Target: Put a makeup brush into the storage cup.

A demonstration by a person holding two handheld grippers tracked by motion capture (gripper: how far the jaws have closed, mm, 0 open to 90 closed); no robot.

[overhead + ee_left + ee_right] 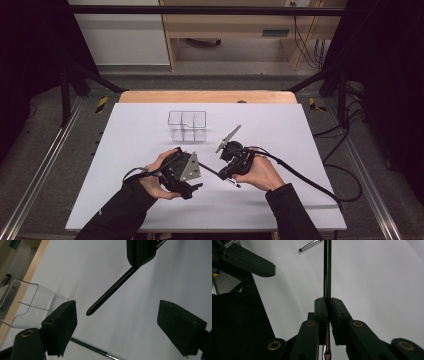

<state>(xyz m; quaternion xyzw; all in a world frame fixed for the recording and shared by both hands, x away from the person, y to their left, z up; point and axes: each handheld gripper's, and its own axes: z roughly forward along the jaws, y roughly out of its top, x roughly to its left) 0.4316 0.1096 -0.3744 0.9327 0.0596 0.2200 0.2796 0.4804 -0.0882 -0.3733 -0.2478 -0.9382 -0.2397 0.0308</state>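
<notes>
Brush (110, 291) first: a slim black stick, pinched at one end by our right gripper (327, 302), whose jaws are pressed together on it — in the right gripper view the handle runs straight up from between them. In the left gripper view its free end hangs in the air above the white worktop (280, 125), between the jaws of our left gripper (116, 322), which stand spread with nothing touching them. A second brush (310, 245) lies flat on the worktop just beneath, apart from both grippers. The clear divided holder (187, 125) stands farther back, near the middle of the worktop, and looks empty as far as we can tell.

We read this as a hand-over step — the left gripper lining up on the free end. Next we would bring that gripper round the handle until both pads flank it, close on it, and only then let the right one go. The handle is thin and smooth, so a squared, centred grip matters, or it may swivel.
</notes>
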